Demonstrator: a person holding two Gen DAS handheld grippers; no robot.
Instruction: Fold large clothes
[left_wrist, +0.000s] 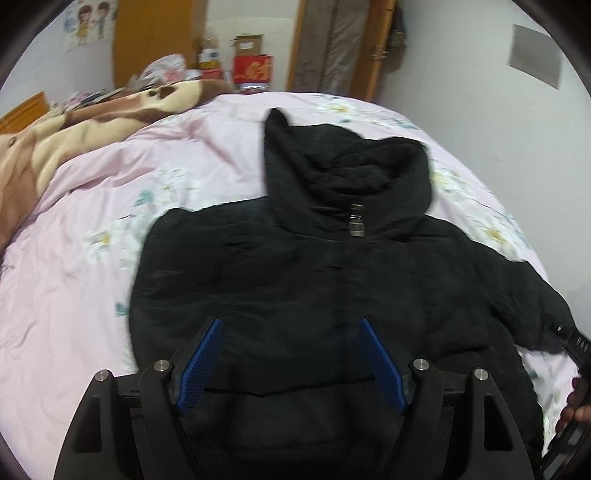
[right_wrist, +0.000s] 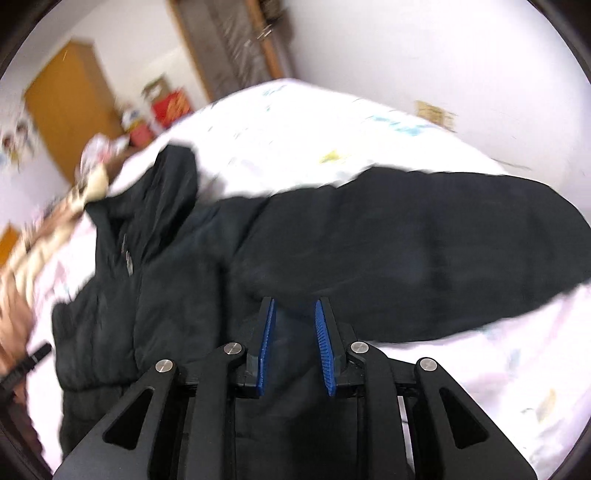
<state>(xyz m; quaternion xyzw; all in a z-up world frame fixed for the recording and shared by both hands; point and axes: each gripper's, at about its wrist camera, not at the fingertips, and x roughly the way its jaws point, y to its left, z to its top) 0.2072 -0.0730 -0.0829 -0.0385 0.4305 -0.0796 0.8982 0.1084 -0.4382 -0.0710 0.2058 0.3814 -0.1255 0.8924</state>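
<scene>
The black padded hooded jacket (left_wrist: 332, 266) lay front-up on the pink floral bedsheet (left_wrist: 92, 229), hood toward the far wall, one sleeve (right_wrist: 424, 236) stretched out sideways. The left gripper (left_wrist: 291, 354) hovered over the hem with its blue-padded jaws wide apart and empty. The right gripper (right_wrist: 293, 343) had its jaws narrowly parted above the sleeve's root — nothing pinched between them. The risk, as I judged it: the slippery, puffy fabric could spring open after a fold, or a pinch could catch only the top layer — dragging the coat askew.
</scene>
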